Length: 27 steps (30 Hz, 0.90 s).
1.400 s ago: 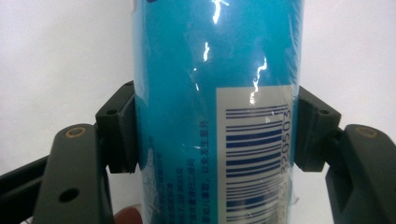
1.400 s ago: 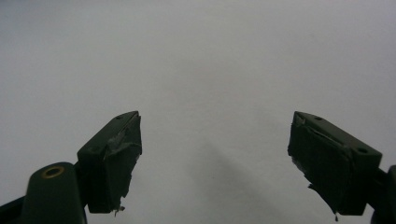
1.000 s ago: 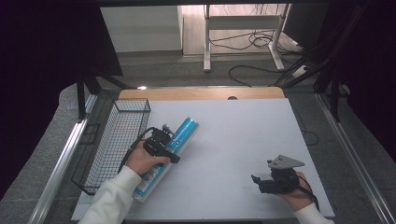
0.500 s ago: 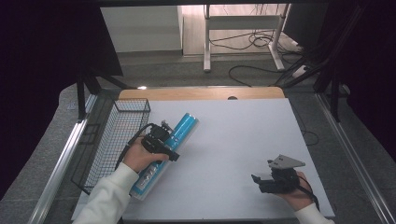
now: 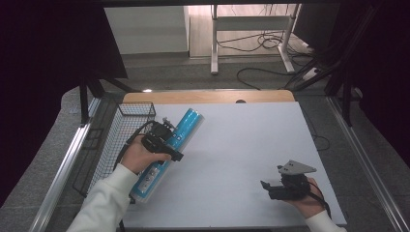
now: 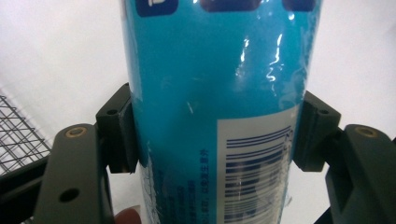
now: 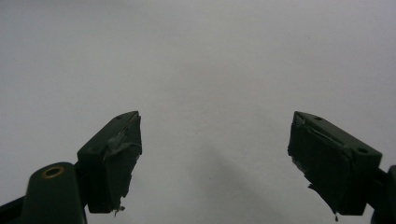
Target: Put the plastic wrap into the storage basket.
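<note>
Left gripper: closed on the tube, one black pad pressed to each side of it around mid-length; in the left gripper view the gripper has the tube running straight up between its jaws, and a fingertip shows at the bottom edge.
Tube: long, bright blue and glossy, with a white label panel and a barcode toward the near end; it lies slanted over the left part of the bench, far end pointing away and to the right, near end by the person's left sleeve. Whether it touches the bench or hangs just above it cannot be told.
Basket: black wire, at the bench's left edge, just beside the tube and the left hand; a corner of its mesh shows at the left of the left gripper view.
Right gripper: open, jaws wide apart with nothing between them; it sits low at the near right of the bench, well apart from the tube, a grey three-cornered plate on top. In the right gripper view the gripper faces bare white bench, its pads wrapped in worn black tape.
Right hand: at the bench's near edge, around the gripper's body.
Bench: white top with a wooden strip along the far edge.
</note>
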{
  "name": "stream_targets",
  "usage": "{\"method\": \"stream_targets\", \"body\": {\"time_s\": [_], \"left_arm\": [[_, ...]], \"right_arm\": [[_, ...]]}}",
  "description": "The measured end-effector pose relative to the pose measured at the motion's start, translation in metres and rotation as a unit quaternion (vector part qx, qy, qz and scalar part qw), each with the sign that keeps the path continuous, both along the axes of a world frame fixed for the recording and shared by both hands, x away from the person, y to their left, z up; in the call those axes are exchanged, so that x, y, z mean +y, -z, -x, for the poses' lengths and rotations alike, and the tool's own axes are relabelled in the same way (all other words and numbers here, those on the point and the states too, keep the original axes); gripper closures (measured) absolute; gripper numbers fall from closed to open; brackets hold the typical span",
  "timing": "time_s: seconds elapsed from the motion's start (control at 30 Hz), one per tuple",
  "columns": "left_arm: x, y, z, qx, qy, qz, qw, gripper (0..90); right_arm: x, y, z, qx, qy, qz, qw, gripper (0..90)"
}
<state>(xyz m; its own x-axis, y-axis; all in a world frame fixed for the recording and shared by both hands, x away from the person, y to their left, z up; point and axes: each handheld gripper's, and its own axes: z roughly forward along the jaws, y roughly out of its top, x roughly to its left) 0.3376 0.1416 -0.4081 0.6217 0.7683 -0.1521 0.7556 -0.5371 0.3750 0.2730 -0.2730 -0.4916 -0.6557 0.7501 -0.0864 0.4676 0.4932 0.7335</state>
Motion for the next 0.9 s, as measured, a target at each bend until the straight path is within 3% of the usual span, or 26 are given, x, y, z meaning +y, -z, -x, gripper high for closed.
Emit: {"method": "stream_targets", "body": {"time_s": [0.33, 0.53, 0.9], "left_arm": [[0.006, -0.017, 0.000, -0.008, -0.002, 0.006, 0.9999, 32.0], [0.013, -0.034, 0.000, -0.024, -0.004, -0.008, 0.9997, 32.0], [0.036, -0.047, 0.001, -0.026, -0.025, -0.003, 0.9993, 32.0]], "right_arm": [[0.000, 0.000, 0.000, 0.000, 0.000, 0.001, 1.0000, 17.9], [-0.001, 0.000, -0.001, 0.000, 0.000, 0.001, 1.0000, 17.9], [0.000, 0.001, -0.001, 0.001, 0.001, 0.004, 1.0000, 17.9]]}}
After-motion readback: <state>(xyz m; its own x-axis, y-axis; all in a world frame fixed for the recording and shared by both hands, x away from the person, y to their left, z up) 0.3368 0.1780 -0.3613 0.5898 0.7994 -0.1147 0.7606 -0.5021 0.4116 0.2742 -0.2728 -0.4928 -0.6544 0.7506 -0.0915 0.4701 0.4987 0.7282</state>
